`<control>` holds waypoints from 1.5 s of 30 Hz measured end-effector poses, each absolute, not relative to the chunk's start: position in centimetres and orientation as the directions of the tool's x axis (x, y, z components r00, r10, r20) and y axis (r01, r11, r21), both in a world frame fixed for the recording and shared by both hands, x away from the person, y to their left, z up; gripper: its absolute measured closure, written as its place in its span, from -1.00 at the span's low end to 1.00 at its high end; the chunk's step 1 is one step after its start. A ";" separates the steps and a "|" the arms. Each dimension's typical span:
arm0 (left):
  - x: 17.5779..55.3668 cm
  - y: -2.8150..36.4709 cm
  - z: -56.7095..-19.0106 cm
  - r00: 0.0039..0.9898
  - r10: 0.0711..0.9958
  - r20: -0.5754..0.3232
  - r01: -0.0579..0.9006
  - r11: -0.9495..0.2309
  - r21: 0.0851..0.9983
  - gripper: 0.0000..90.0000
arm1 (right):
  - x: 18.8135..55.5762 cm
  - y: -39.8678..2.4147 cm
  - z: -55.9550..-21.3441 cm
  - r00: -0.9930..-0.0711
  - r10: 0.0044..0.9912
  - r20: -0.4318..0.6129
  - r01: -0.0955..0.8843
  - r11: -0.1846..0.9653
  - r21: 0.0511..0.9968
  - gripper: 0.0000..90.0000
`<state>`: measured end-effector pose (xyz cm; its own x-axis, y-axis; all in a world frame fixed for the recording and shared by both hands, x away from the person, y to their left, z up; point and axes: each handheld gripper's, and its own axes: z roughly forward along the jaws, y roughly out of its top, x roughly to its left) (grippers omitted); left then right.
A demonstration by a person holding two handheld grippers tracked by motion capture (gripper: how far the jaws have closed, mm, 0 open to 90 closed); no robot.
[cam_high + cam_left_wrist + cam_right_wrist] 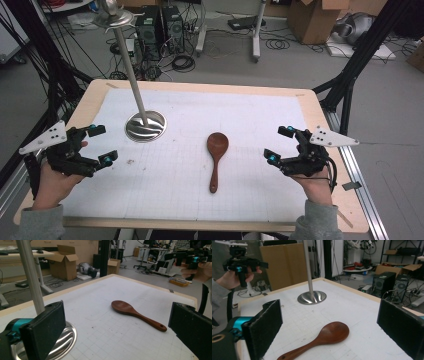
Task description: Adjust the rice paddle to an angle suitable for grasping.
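Table [320,107] first, since it is the biggest thing before me: a pale wooden top covered by a white gridded mat [240,115], with my 2 forearms coming in over its near edge. Next in size is the metal stand [145,125], its round shiny base sitting on the left half of the mat and its slim pole leaning up and away toward the far side.

My left gripper [100,145] hovers above the mat's left edge, gripped in my left hand [52,182], wrist low and knuckles turned outward so the jaws point in toward the middle of the table. Its 2 black pads stand spread wide with nothing between them; in the left gripper view they frame the stand's base at one side and bare mat at the other.

My right gripper [279,144] mirrors it over the mat's right edge, held in my right hand [315,185], jaws aimed inward and a little forward. Its fingers are likewise parted wide and pinch nothing.

Smallest is the wooden spoon [216,157], dark reddish brown, lying flat on the mat between my 2 grippers and well apart from both. Its bowl points to the far side, its handle toward me, just right of the stand's base. In the right gripper view the spoon lies low between my open pads, bowl toward the right one, untouched.
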<state>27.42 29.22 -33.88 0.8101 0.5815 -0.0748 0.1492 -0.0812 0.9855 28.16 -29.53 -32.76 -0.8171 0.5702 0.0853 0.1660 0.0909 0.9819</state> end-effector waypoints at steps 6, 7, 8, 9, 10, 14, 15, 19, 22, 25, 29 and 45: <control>27.3 29.4 -34.0 0.804 0.590 -0.078 0.157 -0.084 0.984 -0.96 | 28.5 -28.8 -33.0 -0.824 0.563 0.063 0.151 0.112 0.982 -0.66; 27.3 29.4 -34.0 0.803 0.591 -0.079 0.158 -0.083 0.984 -0.96 | 28.5 -28.7 -33.1 -0.825 0.562 0.055 0.144 0.115 0.983 -0.58; 27.3 29.5 -34.1 0.801 0.593 -0.080 0.160 -0.083 0.984 -0.96 | 28.6 -28.5 -33.2 -0.826 0.562 0.051 0.140 0.115 0.983 -0.58; 27.3 29.5 -34.1 0.799 0.595 -0.083 0.162 -0.081 0.983 -0.96 | 28.8 -28.3 -33.3 -0.824 0.563 0.065 0.156 0.115 0.981 -0.55; 27.3 29.5 -34.1 0.799 0.595 -0.083 0.162 -0.081 0.983 -0.96 | 28.8 -28.3 -33.3 -0.824 0.563 0.065 0.156 0.115 0.981 -0.55; 27.2 29.6 -34.3 0.798 0.597 -0.081 0.168 -0.091 0.982 -0.96 | 29.2 -27.7 -33.7 -0.827 0.557 0.071 0.169 0.127 0.977 -0.38; 27.1 29.6 -34.3 0.797 0.599 -0.082 0.171 -0.092 0.981 -0.96 | 29.5 -27.4 -33.8 -0.836 0.544 0.068 0.165 0.132 0.977 -0.26; 27.0 29.7 -34.5 0.793 0.604 -0.084 0.178 -0.098 0.979 -0.96 | 30.0 -26.8 -34.1 -0.846 0.528 0.066 0.167 0.144 0.975 -0.07; 26.9 29.7 -34.7 0.790 0.606 -0.086 0.186 -0.104 0.977 -0.96 | 30.1 -26.6 -34.2 -0.850 0.522 0.067 0.167 0.147 0.975 0.02; 26.8 29.8 -34.9 0.787 0.610 -0.088 0.190 -0.105 0.976 -0.96 | 30.5 -26.3 -34.3 -0.859 0.508 0.060 0.163 0.161 0.973 0.20; 26.6 30.0 -35.0 0.785 0.613 -0.090 0.195 -0.107 0.975 -0.96 | 30.7 -25.9 -34.5 -0.860 0.509 0.048 0.162 0.183 0.970 0.37; 26.1 30.3 -35.4 0.771 0.631 -0.089 0.208 -0.117 0.971 -0.96 | 31.9 -24.8 -35.1 -0.826 0.557 0.085 0.216 0.173 0.961 0.98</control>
<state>26.08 30.26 -35.44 0.7709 0.6307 -0.0894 0.2081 -0.1166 0.9711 31.92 -24.82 -35.14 -0.8260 0.5572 0.0851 0.2159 0.1732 0.9609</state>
